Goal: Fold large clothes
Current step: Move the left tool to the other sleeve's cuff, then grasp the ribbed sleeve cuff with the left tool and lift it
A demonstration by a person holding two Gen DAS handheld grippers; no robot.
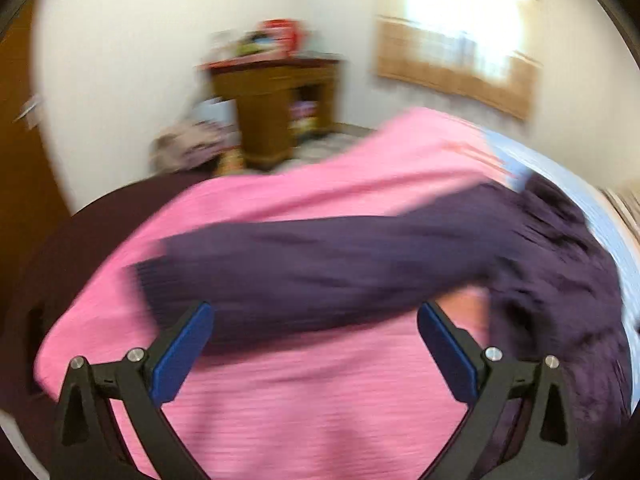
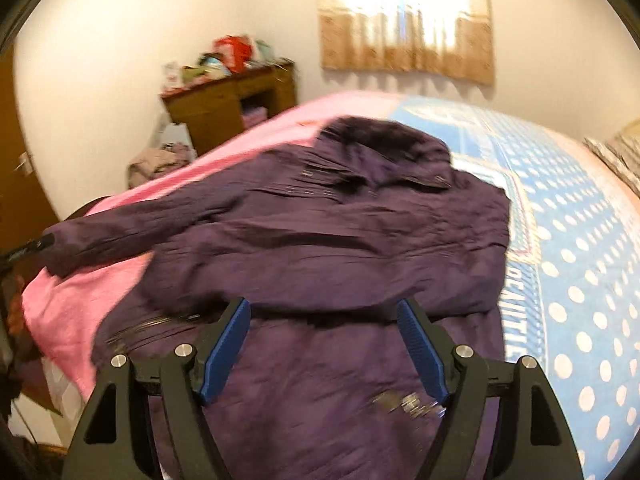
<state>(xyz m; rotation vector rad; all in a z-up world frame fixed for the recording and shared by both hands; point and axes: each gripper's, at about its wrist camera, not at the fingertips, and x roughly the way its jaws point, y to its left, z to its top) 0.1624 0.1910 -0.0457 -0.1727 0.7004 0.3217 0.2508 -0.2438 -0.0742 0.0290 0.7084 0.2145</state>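
Observation:
A dark purple jacket (image 2: pixel 320 240) lies spread on a bed, collar toward the far side. One sleeve (image 2: pixel 104 232) stretches out to the left over the pink blanket (image 2: pixel 60 308). In the left wrist view that sleeve (image 1: pixel 340 264) crosses the picture just beyond my left gripper (image 1: pixel 316 310), which stands open above the pink blanket (image 1: pixel 320 400) with nothing between its fingers. My right gripper (image 2: pixel 324 308) is open too, hovering over the jacket's lower front near a folded crease, gripping no cloth. Both views are blurred by motion.
The bed also carries a blue cover with white dots (image 2: pixel 580 280) on the right. A brown wooden cabinet (image 2: pixel 224 108) with clutter on top stands by the far wall, a heap of clothes (image 2: pixel 156 164) beside it. A curtained window (image 2: pixel 408 20) is behind the bed.

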